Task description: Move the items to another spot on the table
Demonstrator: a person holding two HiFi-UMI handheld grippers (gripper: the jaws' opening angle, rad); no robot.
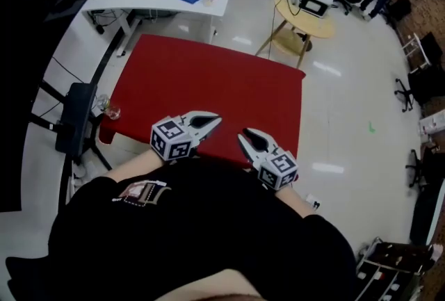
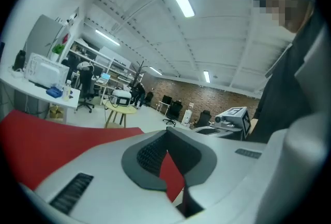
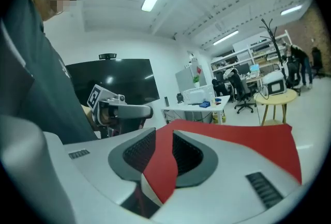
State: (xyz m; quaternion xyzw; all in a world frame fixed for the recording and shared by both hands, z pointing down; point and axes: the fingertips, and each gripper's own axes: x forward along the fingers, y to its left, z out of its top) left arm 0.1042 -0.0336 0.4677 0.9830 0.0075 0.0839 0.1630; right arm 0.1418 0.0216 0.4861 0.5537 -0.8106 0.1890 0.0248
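Pointing inward over the red table's (image 1: 208, 84) near edge, left gripper (image 1: 212, 124) tips together, empty, right gripper (image 1: 245, 136) slightly apart, empty

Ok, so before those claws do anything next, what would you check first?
1. Are there items on the table: not ok, none in view on it.
2. Is the left claw empty: ok, jaws together, nothing between.
3. Is the right claw empty: ok, jaws slightly apart, only the table shows through.
4. Are the claws clear of each other: ok, apart at the table's near edge.
5. Where the items are: cannot tell.
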